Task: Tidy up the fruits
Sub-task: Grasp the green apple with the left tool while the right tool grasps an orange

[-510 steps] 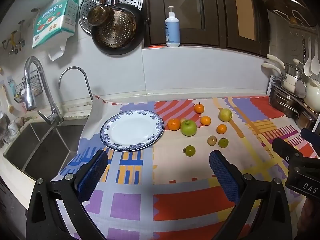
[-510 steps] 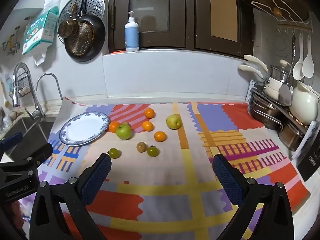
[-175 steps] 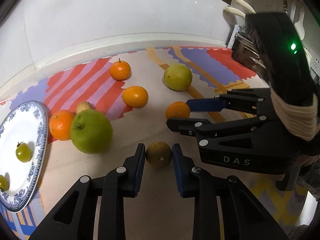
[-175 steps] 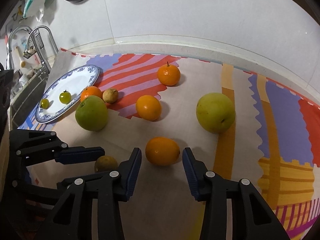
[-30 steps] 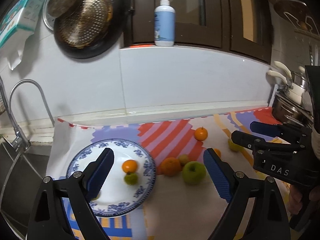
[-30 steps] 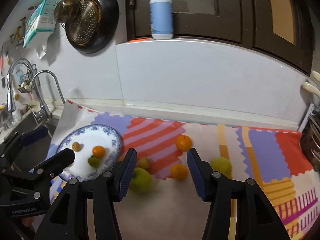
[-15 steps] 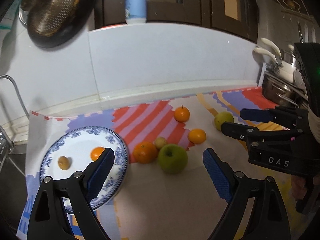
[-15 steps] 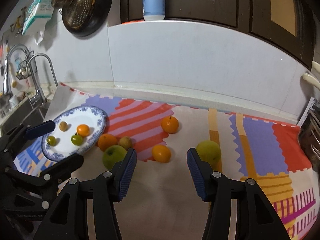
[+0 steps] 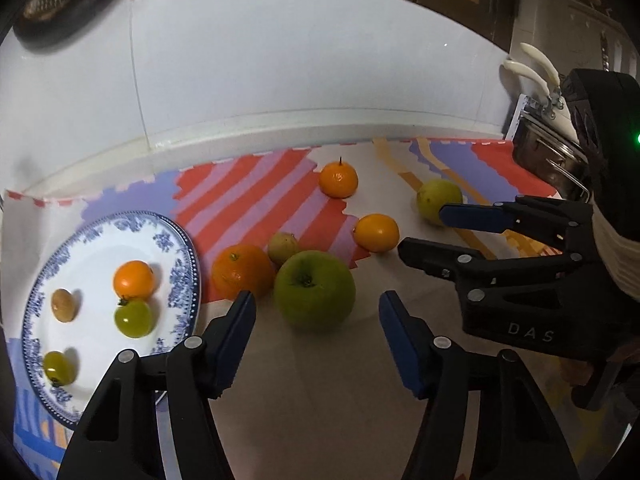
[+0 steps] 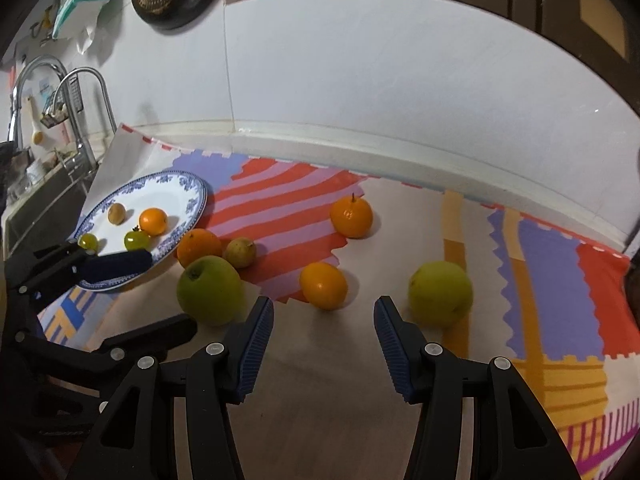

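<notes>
I am lowering my left gripper (image 9: 316, 330), its jaws just narrowed but apart and empty, squarely over the green apple (image 9: 314, 289) lying just right of the plate (image 9: 182, 248), while my right gripper (image 10: 323, 344) is hanging apart, empty.

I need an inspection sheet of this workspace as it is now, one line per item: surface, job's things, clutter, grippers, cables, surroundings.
Surface: patterned mat covers the counter.
Job's things: blue-rimmed plate holds four small fruits: a small orange, a brown one and two green ones. Off the plate lie a green apple, a yellow-green apple, three oranges and one small yellowish fruit.
Clutter: nothing seen.
Grippers: left gripper is open, jaws just closing, the green apple just ahead of them; right gripper is open and empty, an orange ahead.
Cables: nothing seen.
Surroundings: white backsplash, faucet and sink at the left, hanging pan, bottle on the ledge.
</notes>
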### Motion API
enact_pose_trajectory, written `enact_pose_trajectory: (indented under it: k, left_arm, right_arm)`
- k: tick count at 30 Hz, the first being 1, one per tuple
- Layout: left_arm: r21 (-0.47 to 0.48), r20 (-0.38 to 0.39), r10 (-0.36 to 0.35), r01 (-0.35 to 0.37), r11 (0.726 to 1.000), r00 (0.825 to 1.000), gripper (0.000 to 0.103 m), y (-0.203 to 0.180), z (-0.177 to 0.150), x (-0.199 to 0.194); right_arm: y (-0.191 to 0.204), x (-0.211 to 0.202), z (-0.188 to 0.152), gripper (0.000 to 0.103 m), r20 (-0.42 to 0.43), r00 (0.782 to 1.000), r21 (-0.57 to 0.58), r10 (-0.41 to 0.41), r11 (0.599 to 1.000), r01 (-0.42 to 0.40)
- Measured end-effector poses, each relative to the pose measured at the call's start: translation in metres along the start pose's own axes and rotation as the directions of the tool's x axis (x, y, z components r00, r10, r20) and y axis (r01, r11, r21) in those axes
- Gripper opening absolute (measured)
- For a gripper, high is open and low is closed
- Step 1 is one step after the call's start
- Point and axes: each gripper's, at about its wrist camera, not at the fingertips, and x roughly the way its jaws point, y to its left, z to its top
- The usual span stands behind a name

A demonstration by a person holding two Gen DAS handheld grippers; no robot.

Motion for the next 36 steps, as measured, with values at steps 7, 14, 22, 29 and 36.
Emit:
enact_pose_trajectory:
  k: [7,14,22,29,36]
  left_arm:
    - [-0.010,-0.022,-0.005,0.005,1.000,1.000,0.062,0.002,0.002,0.013]
    - [-0.021,-0.045,-0.019,0.018,1.000,0.999,0.059,0.005,0.005,0.022]
    - [-0.029,-0.047,-0.026,0.025,0.999,0.999,0.055,0.006,0.010,0.029]
    - [-0.030,-0.056,-0.030,0.028,0.999,0.998,0.050,0.006,0.011,0.033]
    - [-0.036,-0.063,-0.036,0.034,0.999,0.997,0.049,0.007,0.011,0.031]
  right_arm:
    - [-0.008,0.025,0.000,0.053,-0.044,0.998,0.012,0.033,0.999,-0.032]
    - [-0.009,0.040,0.001,0.053,-0.060,0.997,0.007,0.053,0.999,-0.053]
    - [-0.015,0.055,0.007,0.053,-0.066,0.996,0.026,0.054,0.998,-0.053]
    - [-0.015,0.062,0.007,0.045,-0.080,0.995,0.030,0.064,0.998,-0.062]
    - [-0.012,0.063,0.007,0.036,-0.077,0.995,0.023,0.061,0.998,-0.060]
